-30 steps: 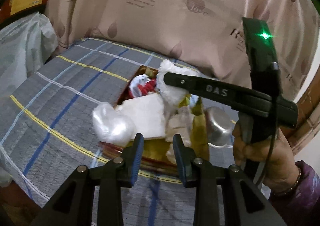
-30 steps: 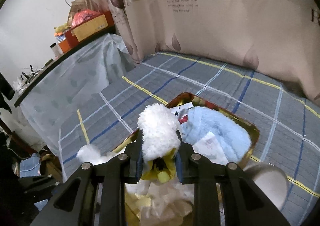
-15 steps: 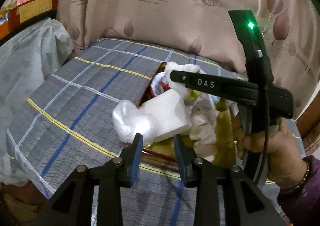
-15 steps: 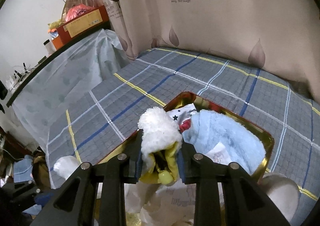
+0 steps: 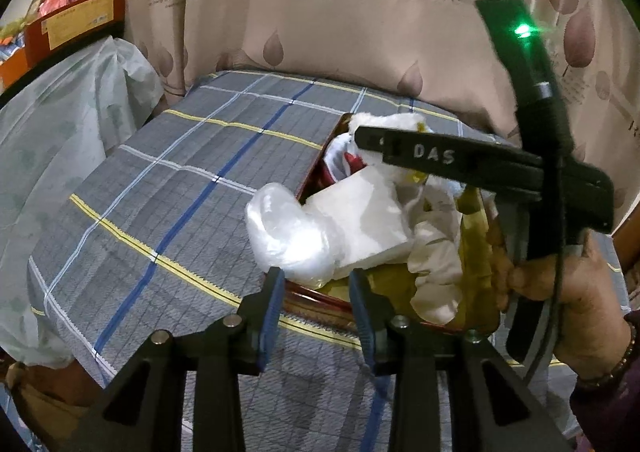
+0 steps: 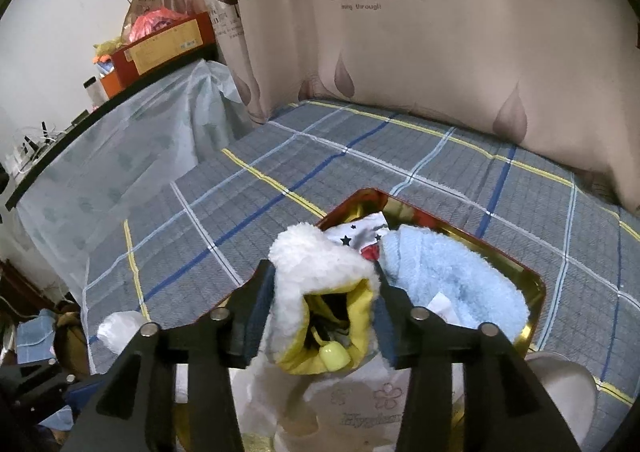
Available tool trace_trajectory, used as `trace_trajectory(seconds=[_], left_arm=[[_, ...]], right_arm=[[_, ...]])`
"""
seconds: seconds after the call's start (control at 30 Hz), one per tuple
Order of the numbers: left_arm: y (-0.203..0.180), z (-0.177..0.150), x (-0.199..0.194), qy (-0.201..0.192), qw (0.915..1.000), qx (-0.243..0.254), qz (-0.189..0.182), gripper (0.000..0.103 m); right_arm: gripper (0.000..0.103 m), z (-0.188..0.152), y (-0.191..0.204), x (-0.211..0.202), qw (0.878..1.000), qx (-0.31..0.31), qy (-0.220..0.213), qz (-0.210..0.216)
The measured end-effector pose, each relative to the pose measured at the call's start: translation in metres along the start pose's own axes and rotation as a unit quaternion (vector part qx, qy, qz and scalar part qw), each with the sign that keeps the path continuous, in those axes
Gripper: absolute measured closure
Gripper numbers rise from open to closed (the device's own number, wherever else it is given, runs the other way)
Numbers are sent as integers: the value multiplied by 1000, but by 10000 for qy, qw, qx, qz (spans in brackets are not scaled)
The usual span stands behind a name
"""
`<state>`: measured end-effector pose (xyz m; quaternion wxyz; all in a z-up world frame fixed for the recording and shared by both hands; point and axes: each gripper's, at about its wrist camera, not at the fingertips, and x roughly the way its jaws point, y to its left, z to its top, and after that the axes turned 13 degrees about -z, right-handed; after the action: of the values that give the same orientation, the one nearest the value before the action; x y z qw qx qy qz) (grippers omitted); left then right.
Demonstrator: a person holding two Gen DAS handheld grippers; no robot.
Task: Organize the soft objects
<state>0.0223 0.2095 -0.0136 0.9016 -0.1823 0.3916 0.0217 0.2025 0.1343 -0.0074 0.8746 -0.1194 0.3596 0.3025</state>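
Note:
A red and gold tin [image 6: 460, 230] lies on the plaid sheet, packed with a light blue towel [image 6: 456, 280], a star-print cloth [image 6: 360, 232] and a white packet [image 5: 360, 219]. A crumpled clear plastic bag [image 5: 284, 232] hangs over its near rim [image 5: 320, 298]. My right gripper [image 6: 326, 284] is over the tin with its jaws opening. A white fluffy pouch [image 6: 316, 256] with yellow lining sits between them, mouth sprung wide, fluff just brushing the pads. My left gripper [image 5: 318, 292] is at the tin's near edge, jaws opening, nothing between them.
A person's hand [image 5: 560, 292] holds the right gripper, whose finger [image 5: 436, 157] crosses above the tin. A pale bowl [image 6: 560, 384] stands right of the tin. Plastic-covered furniture [image 5: 60, 151] with orange boxes [image 6: 160, 47] flanks the left; a curtain [image 6: 440, 51] closes the back.
The right jaws have widened and the pouch's mouth has sprung open; the pouch sits lower on the tin's contents. The left gripper has tilted upward slightly and its jaws have spread a little.

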Motion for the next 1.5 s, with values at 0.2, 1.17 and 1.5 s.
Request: trace_trajectory(seconds=[0.2,1.17,1.5], left_arm=[[3,-1,4,67,10000,-35,58,69],[-27,-6,-32,-834,9944,639,-91,69],[-36,-20,-78,-1111,9919,599,144,65]], right_arm=[[46,2,0,-10,9998,-44,-187,26],[4,-93,-5,-178,9544,481,-2265,-1882],[1,-118,7,-216,9274,809,-2500,-2664]])
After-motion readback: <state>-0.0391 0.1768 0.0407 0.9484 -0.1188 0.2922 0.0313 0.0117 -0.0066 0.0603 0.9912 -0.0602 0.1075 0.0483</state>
